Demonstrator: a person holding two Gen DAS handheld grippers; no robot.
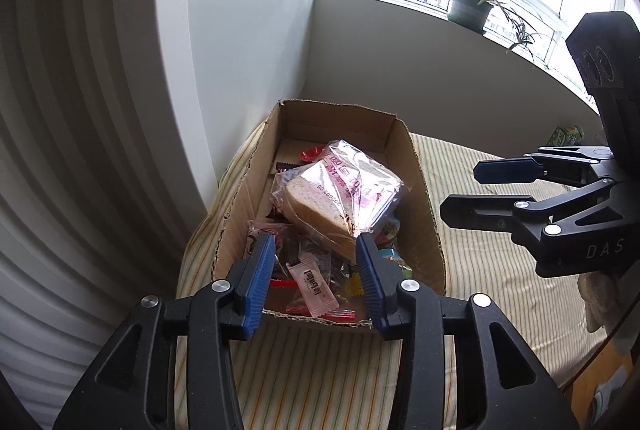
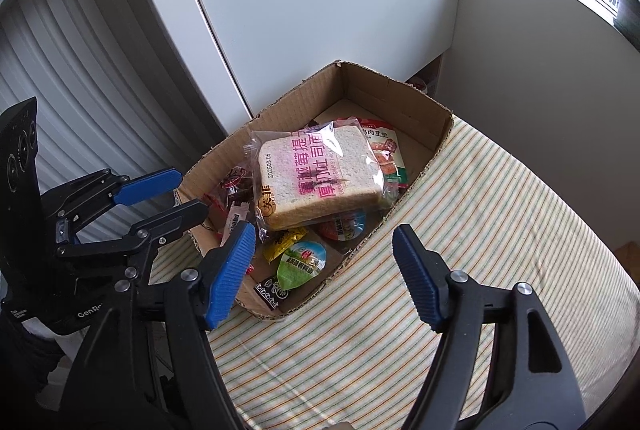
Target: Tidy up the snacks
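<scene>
Striped desk with a cardboard box on it

The desk [image 2: 500, 230] is covered with a cream cloth [image 1: 320, 370] striped in thin green and orange lines, a little wrinkled. An open cardboard box [image 2: 438, 126] rests directly on the cloth near the desk's far corner, close to the white wall, its torn rim uppermost. At the far right edge of the desk, seen from the left wrist camera, lies a small green packet [image 1: 566, 136].
</scene>
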